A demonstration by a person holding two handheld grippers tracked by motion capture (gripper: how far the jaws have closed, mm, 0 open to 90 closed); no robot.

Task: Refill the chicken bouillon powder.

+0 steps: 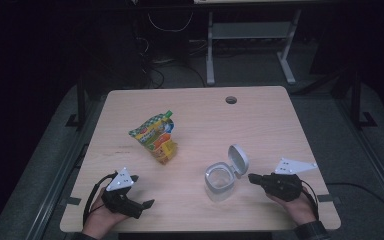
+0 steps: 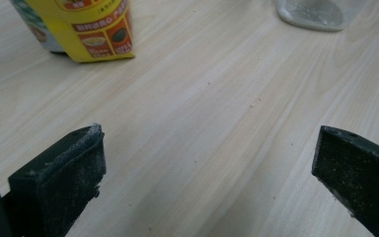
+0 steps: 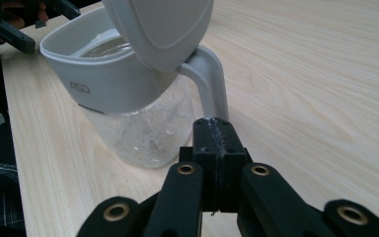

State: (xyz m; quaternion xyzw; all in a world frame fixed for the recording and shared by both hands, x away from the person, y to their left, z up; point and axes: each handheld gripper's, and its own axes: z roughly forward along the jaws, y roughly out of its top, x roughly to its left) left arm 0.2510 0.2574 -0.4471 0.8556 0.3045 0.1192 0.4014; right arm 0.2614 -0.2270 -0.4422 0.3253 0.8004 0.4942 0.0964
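A clear plastic container with a grey rim stands on the table, right of centre, its lid flipped up. My right gripper is just right of it, jaws shut with nothing between them. In the right gripper view the shut tips sit at the foot of the container's grey handle. A colourful snack bag stands left of centre. My left gripper is near the front left, jaws wide open and empty, pointing across bare wood towards the bag and the container.
The light wooden table has a round cable hole at its far edge. Behind it stand a desk frame and cables on a dark floor. My left gripper appears far off in the right gripper view.
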